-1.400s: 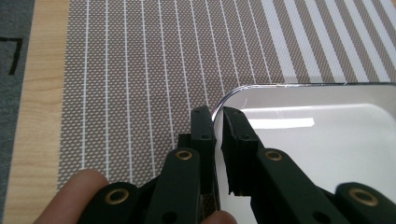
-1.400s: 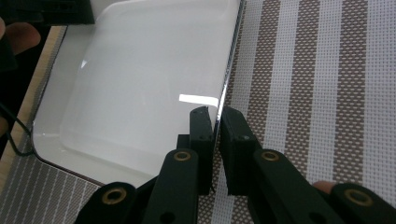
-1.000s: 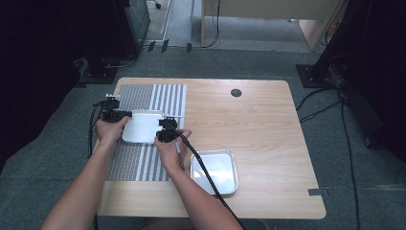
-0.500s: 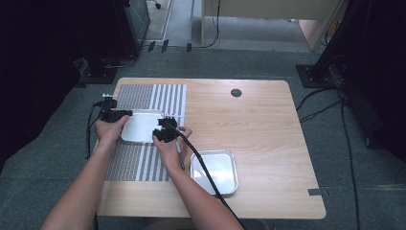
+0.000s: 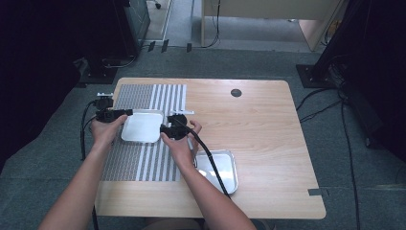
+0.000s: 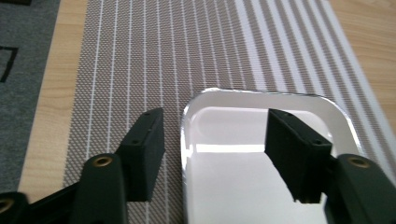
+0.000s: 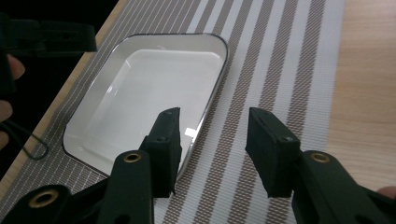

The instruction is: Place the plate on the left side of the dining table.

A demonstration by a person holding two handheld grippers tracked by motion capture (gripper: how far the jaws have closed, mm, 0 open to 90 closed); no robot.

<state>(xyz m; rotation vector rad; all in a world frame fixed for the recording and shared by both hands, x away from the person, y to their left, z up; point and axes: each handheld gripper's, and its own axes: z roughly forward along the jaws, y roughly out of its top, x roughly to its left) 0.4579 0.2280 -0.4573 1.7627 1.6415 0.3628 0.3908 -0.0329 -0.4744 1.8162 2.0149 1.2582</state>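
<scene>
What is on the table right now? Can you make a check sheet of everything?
Surface: light wooden table, with a grey-and-white striped woven mat on its left part.
Job's things: white rectangular enamel tray flat on the mat; shiny metal tray on bare wood.
Clutter: small white strip; dark round hole.
Grippers: left gripper and right gripper have just been opening, jaws astride the white tray's rim, not pressing.
Cables: black cable across the metal tray.
Surroundings: grey carpet, floor cables.

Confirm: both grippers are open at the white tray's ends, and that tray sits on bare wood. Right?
Not quite. The white tray sits on the striped mat, not bare wood; the high view shows it. The left gripper and right gripper are open at its ends.
</scene>
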